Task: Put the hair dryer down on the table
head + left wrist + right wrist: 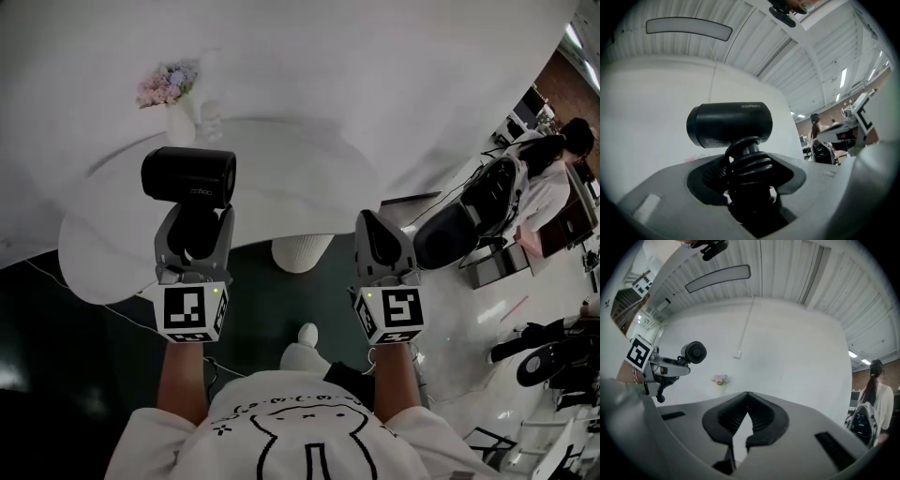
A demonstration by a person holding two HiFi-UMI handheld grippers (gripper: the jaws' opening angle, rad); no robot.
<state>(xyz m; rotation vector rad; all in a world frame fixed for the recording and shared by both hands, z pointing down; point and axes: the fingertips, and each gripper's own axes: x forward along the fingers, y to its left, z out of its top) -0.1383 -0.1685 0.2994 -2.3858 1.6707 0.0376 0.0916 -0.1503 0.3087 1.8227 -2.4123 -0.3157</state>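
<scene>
A black hair dryer (187,175) hangs above the white round table (291,183), barrel lying crosswise. My left gripper (195,221) is shut on its ribbed handle, just below the barrel. The left gripper view shows the barrel (729,124) over the jaws and the handle clamped in my left gripper (747,174). My right gripper (377,225) is level with it at the table's right edge, shut, with nothing in it. Its jaws meet at the tip in the right gripper view (747,395), which also catches the hair dryer (694,352) end-on at far left.
A white vase of pale flowers (171,92) and a small clear glass (212,120) stand at the table's far side. The pedestal (302,251) rises from a dark floor. At right are a black backpack (469,217) and a person (553,178).
</scene>
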